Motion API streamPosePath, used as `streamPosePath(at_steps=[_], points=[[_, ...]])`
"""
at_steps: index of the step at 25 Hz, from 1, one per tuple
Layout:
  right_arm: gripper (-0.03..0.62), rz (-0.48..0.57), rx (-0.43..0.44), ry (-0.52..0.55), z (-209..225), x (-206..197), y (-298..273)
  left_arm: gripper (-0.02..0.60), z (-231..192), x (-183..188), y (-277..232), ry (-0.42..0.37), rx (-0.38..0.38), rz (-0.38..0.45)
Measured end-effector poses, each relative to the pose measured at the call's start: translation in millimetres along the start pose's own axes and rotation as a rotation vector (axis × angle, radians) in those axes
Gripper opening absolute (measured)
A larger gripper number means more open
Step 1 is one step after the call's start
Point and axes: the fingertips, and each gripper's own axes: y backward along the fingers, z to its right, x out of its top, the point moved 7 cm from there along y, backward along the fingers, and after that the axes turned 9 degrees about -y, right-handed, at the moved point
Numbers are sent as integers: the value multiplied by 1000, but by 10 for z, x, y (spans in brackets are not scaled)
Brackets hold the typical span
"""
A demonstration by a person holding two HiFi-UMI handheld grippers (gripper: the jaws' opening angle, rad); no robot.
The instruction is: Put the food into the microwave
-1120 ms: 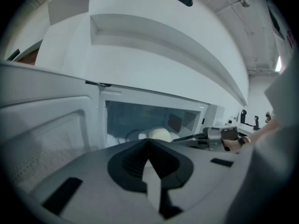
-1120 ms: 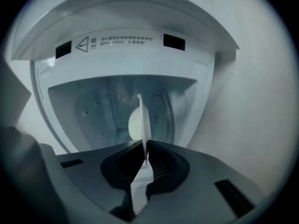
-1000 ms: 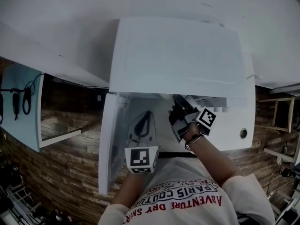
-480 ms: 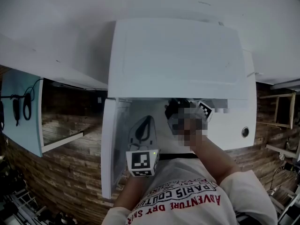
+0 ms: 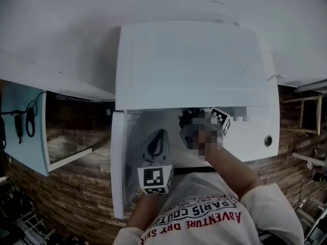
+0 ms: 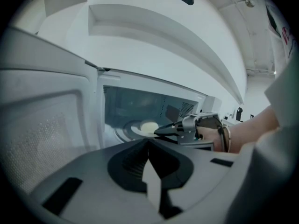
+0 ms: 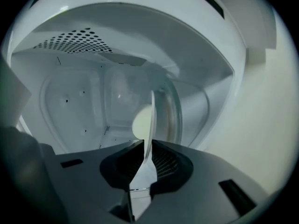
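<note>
The white microwave (image 5: 194, 60) stands with its door (image 5: 118, 157) swung open to the left. Inside, a pale round piece of food (image 6: 148, 126) lies on a plate (image 6: 135, 130) over the glass turntable (image 7: 175, 115). My right gripper (image 6: 156, 131) reaches into the cavity, rolled on its side. The plate's thin rim (image 7: 152, 120) runs between its jaws (image 7: 144, 146), which are opening but still close on it. The food (image 7: 141, 121) shows just left of the rim. My left gripper (image 6: 148, 143) hangs in front of the opening, shut and empty, its tips (image 5: 159, 132) beside the door.
The cavity's perforated wall (image 7: 74, 41) and back wall (image 7: 74, 111) close in round the plate. A wood-plank wall (image 5: 76, 188) and a light blue panel (image 5: 23, 121) lie left of the door. The microwave's control side with a round knob (image 5: 268, 141) is at the right.
My right gripper has gone a little further into the microwave cavity with the plate. The left gripper has stayed in front of the open door.
</note>
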Motion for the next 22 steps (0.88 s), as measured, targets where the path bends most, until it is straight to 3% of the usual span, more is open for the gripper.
streamPosePath(at_steps=[1,4,9,13,22], points=[[50,-12,18,17,-18,2,3,6,2,0,4,1,-2,0],[182,-61,57,137,-114,7,19,7,7,-10,4,5,-8,-3],[259,-142,-13,493,-191,-46,61,6,0,-11,18,5,-13,-8],[272,-202,-79,772,-274,-150,60,6,0,4,18,0,-18,-8],[270,-424,-329,1113,-244,-279,24,6,1,21,68,13,-15,4]])
